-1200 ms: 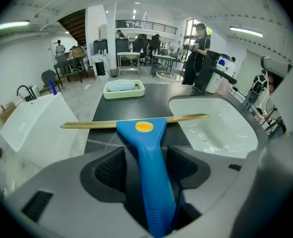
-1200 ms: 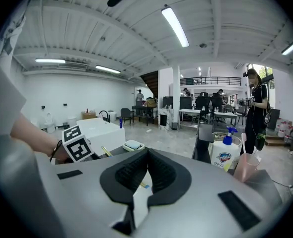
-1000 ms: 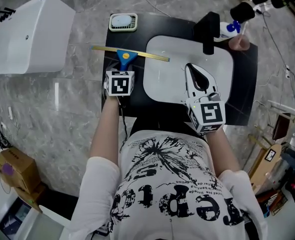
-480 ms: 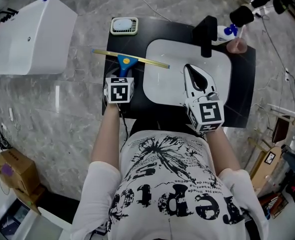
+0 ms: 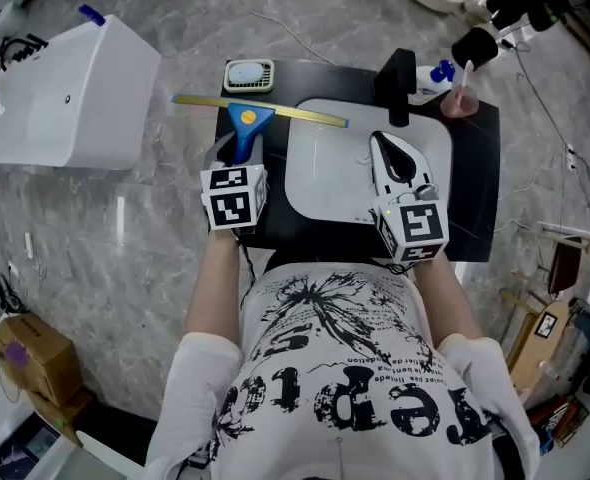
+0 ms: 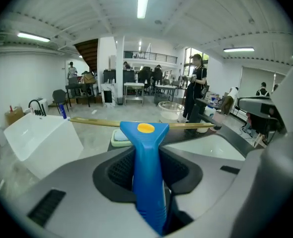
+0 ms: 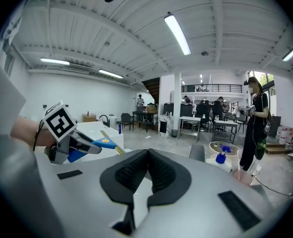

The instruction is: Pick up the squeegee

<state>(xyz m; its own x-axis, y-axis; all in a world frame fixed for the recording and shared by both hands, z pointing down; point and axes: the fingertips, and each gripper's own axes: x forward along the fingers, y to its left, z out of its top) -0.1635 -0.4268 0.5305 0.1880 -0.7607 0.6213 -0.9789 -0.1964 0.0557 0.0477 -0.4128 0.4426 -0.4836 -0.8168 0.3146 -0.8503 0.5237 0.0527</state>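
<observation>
Jaws of the left gripper (image 6: pixel 147 175) are clamped on the blue handle of the squeegee (image 5: pixel 243 120). Its brass blade lies crosswise in the upper middle of the head view, left of the white basin (image 5: pixel 320 183) and just below a green dish (image 5: pixel 248 75) at the upper left corner of the black counter (image 5: pixel 475 208). On the right gripper (image 7: pixel 147 158), at centre right over the basin, both jaws press together with nothing between them
</observation>
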